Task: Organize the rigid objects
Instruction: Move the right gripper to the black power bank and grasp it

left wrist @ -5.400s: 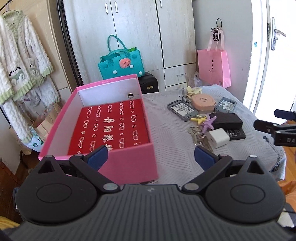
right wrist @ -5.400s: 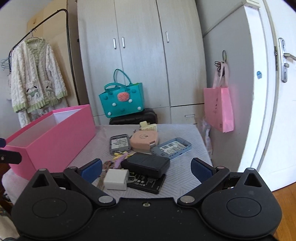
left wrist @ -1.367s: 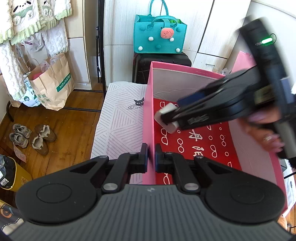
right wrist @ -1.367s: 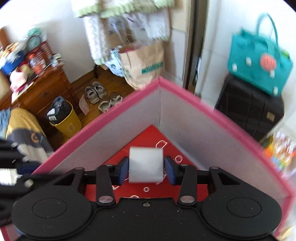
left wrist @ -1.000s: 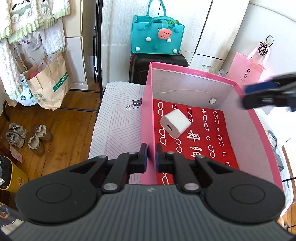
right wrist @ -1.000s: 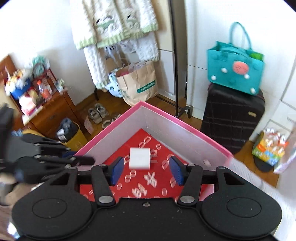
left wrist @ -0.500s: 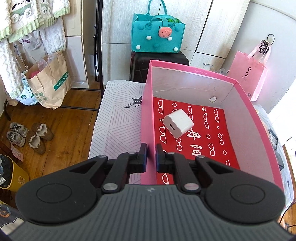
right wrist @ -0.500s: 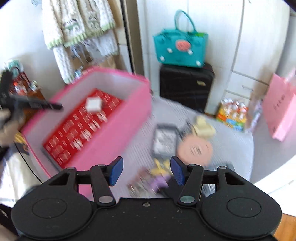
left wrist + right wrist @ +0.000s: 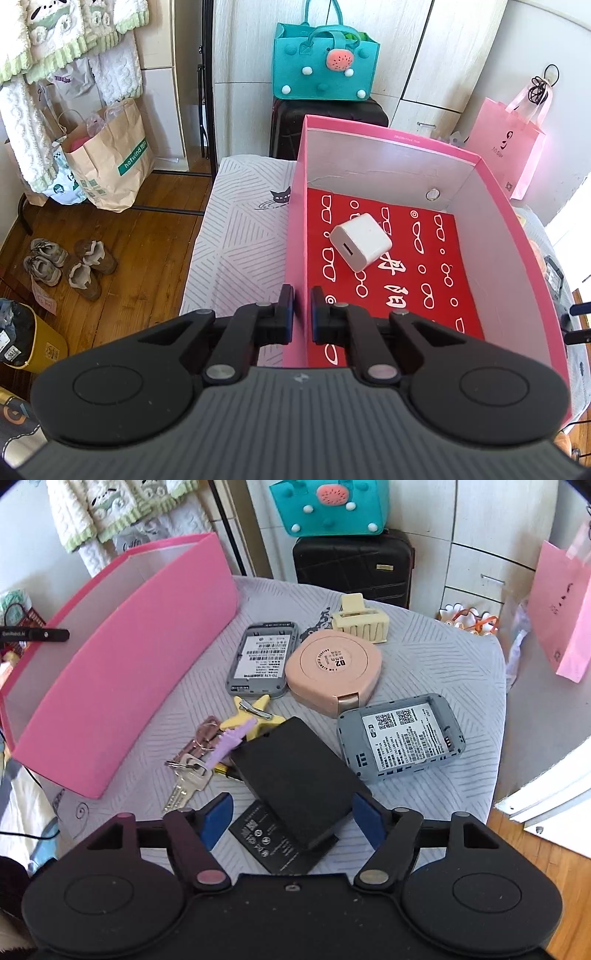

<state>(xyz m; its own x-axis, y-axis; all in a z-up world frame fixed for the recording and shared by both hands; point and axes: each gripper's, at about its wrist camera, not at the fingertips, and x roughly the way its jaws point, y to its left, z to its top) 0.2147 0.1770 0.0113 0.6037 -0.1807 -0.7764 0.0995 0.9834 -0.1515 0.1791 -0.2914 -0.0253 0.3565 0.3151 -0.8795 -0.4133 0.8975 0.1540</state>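
Gripping pink box (image 9: 295, 236) wall, left tool (image 9: 302, 310); right tool (image 9: 291, 821) opening wide, black case (image 9: 295, 775) perhaps untouched, lying diagonally.

left hand-held gripper (image 9: 302, 314): black ribbed housing | right hand-held gripper (image 9: 291, 818): black, blue pads, silver screws

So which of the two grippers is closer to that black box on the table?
The right gripper: its open jaws hang just over the black box. The left gripper is away at the pink box, clamped on its wall.
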